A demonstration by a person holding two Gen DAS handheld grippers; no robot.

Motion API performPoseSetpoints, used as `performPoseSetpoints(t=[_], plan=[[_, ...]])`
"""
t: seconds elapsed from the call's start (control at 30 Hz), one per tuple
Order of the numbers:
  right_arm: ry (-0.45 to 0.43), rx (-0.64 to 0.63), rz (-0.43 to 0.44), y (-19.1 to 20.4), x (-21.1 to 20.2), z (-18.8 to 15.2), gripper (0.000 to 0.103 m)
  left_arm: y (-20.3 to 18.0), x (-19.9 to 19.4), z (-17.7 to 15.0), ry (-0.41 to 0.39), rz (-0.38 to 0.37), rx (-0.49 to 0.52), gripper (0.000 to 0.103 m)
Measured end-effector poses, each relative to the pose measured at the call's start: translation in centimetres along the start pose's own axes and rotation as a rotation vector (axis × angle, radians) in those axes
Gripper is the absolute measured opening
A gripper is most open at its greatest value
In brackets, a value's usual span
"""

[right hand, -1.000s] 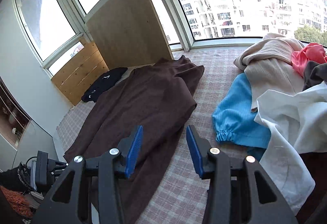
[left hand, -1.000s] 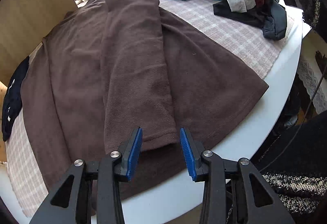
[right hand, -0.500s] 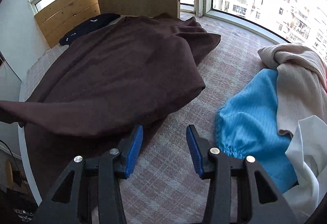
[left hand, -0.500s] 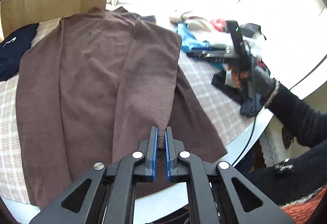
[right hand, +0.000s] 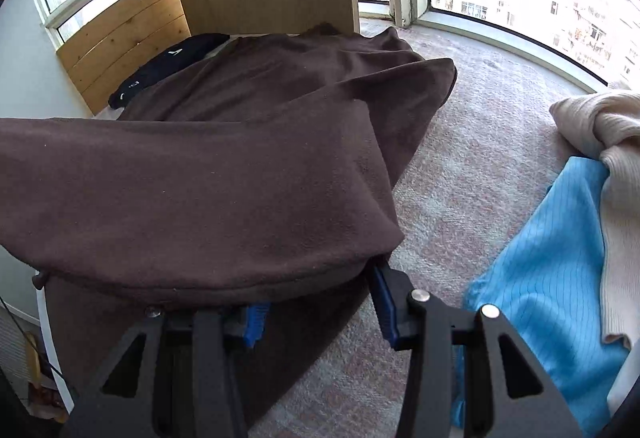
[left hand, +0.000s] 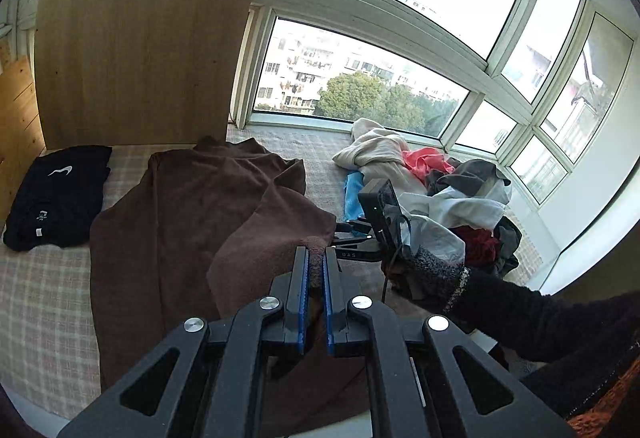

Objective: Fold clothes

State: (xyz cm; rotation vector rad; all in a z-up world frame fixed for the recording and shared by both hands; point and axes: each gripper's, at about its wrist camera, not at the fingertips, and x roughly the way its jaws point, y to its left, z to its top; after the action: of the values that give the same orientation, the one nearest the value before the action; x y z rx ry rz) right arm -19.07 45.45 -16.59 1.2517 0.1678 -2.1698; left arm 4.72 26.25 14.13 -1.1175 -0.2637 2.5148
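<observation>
The left hand-held gripper (left hand: 315, 262) is pinched tight on the edge of the brown garment (left hand: 192, 222) and holds that edge up off the counter (left hand: 44, 278). From the pinch, the cloth runs away and down, with its long side pointing toward the wooden board (left hand: 136, 58) by the window. Most of it lies flat on the checked cloth, just beside the folded dark top (left hand: 56, 194). The right hand-held gripper (right hand: 320, 302) has its jaws partway open. The lifted brown flap hangs over its left finger, and I cannot tell if it touches the pads; it does not look like a grip. So the left hand has the cloth, and the right is close, on the side of the blue garment (right hand: 540, 270) and the cream sweater (right hand: 600, 126). I think the next move is to carry the lifted edge across the flat part, so the fold lands straight along the long side.
</observation>
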Motion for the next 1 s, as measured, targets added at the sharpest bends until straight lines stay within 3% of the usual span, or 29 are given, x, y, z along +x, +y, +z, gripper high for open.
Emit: performPoseSetpoints(t=[0.1,0.2,0.3,0.4,0.5,0.63,0.77,0.8,0.83,0.9,1.0], plan=[[0.001,0.023,-0.067,-1.2,-1.2,0.3,0.044,0.0,-0.4,-0.1,-0.010,0.006,-0.005,0.006],[-0.032,0.076,-0.189,-3.7,-2.3,0.5,0.044,0.5,-0.9,0.0,-0.026,0.016,-0.024,0.006],[0.040,0.147,-0.072,-5.4,-1.6,0.7,0.044,0.7,-0.8,-0.2,-0.024,0.012,-0.035,0.006],[0.027,0.018,-0.081,-3.1,-2.1,0.2,0.044,0.6,-0.4,-0.3,-0.013,0.010,-0.031,0.006],[0.039,-0.032,-0.132,-1.8,-1.2,0.4,0.047,0.5,-0.5,-0.1,-0.018,0.006,-0.028,0.006],[0.065,0.062,-0.160,-2.7,0.3,1.5,0.048,0.1,-1.0,0.1,-0.028,0.020,-0.017,0.006],[0.089,0.070,-0.041,-2.4,1.0,1.4,0.047,0.2,-1.1,0.2,-0.029,0.036,-0.016,0.006],[0.093,0.054,-0.034,-2.3,1.0,1.3,0.041,0.3,-1.0,0.3,-0.025,0.043,-0.016,0.006],[0.097,0.042,-0.055,-2.4,0.9,1.2,0.024,0.4,-0.9,0.3,-0.022,0.046,-0.016,0.006],[0.141,0.083,-0.028,-4.0,0.5,1.3,0.011,0.5,-0.6,0.1,-0.016,0.049,-0.017,0.006],[0.148,0.124,-0.034,-6.6,-1.2,1.5,0.011,0.4,0.5,-1.4,0.025,0.014,-0.012,0.006]])
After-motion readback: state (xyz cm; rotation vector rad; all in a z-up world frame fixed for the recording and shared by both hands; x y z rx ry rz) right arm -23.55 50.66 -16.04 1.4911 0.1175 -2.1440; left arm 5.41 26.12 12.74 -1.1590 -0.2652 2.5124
